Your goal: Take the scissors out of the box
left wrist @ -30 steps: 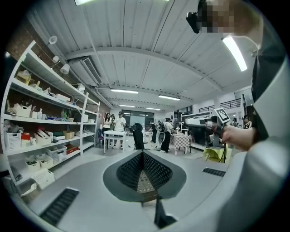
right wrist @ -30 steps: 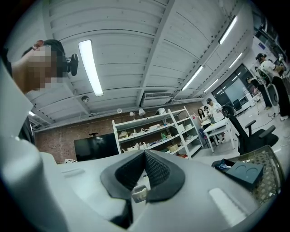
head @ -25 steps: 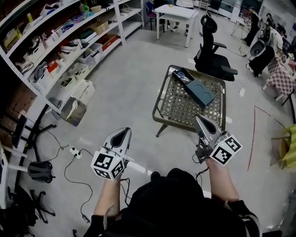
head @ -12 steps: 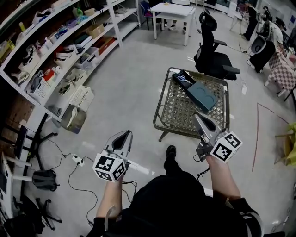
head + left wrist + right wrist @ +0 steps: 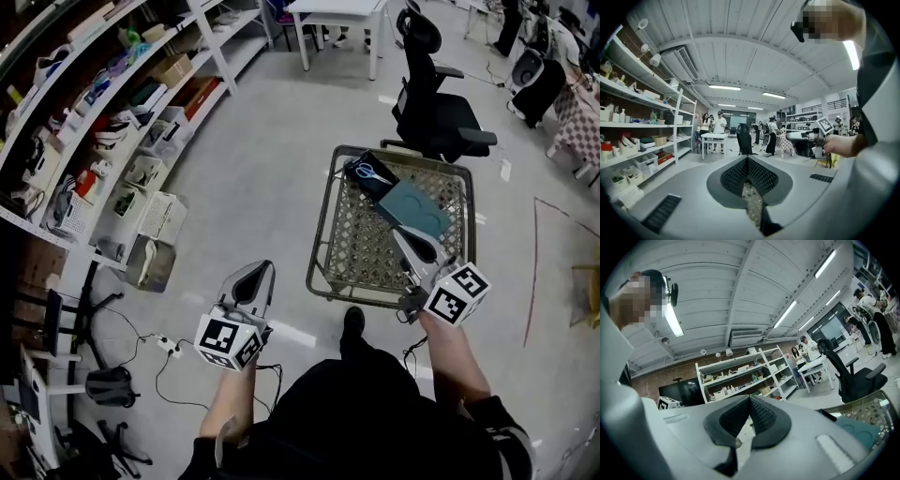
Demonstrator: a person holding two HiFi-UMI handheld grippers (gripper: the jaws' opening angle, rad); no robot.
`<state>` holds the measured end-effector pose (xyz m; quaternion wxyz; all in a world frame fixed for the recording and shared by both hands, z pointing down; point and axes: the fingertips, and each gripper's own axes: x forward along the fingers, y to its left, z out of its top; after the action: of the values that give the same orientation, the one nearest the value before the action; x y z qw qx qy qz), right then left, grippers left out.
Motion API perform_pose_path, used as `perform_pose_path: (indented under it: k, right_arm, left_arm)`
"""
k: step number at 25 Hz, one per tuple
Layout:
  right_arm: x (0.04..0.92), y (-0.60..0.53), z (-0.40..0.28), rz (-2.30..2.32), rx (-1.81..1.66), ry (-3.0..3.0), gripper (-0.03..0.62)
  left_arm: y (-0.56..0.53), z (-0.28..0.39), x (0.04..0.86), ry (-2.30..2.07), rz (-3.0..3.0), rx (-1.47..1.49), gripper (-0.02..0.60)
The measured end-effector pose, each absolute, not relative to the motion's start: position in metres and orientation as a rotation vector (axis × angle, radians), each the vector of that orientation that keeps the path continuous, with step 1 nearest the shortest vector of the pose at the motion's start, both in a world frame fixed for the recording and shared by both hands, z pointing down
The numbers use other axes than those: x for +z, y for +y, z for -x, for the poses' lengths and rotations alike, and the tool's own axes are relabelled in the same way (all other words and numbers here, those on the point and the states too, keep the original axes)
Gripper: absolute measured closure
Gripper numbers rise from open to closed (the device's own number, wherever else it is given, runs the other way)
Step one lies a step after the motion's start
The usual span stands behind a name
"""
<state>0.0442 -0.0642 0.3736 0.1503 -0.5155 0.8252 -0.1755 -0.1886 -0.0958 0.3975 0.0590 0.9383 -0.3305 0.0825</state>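
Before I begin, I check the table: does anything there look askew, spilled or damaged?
Nothing stands out. The black box lies open on the wicker table, scissors inside, a teal lid against it.

scissors (image 5: 373,172): tiny in the head view, just bluish handles, blades lost against the dark box (image 5: 360,161)
teal case (image 5: 413,206): lower corner tucked behind the right gripper (image 5: 397,234)
tabletop (image 5: 361,246): near-right corner covered by that same gripper
shelves (image 5: 105,105): run off the upper left edge
white table (image 5: 337,9): chopped by the top edge
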Motion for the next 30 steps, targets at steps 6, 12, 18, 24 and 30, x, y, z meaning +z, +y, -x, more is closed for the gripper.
perform_pose_path:
  k: [6, 12, 18, 24, 30]
  right_arm:
    - [0.375, -0.119, -0.066, 1.451, -0.506, 2.393, 0.583]
    - [0.38, -0.133, -0.079, 1.462, -0.529, 2.394, 0.583]
    - [0.382, -0.148, -0.082, 1.521, -0.558, 2.366, 0.583]
    - [0.372, -0.168, -0.077, 1.634, -0.52, 2.298, 0.583]
    - [0.371, -0.187, -0.071, 1.731, -0.545, 2.199, 0.583]
  left_arm:
    - [-0.153, 0.146, 0.379, -0.97, -2.846, 0.164, 0.578]
    - [-0.182, 0.117, 0.387, -0.93, -2.914, 0.267, 0.578]
    - [-0.216, 0.104, 0.393, -0.841, -2.957, 0.306, 0.578]
    - [-0.262, 0.105, 0.387, -0.786, -3.015, 0.306, 0.578]
    - [-0.291, 0.092, 0.389, -0.563, -3.079, 0.267, 0.578]
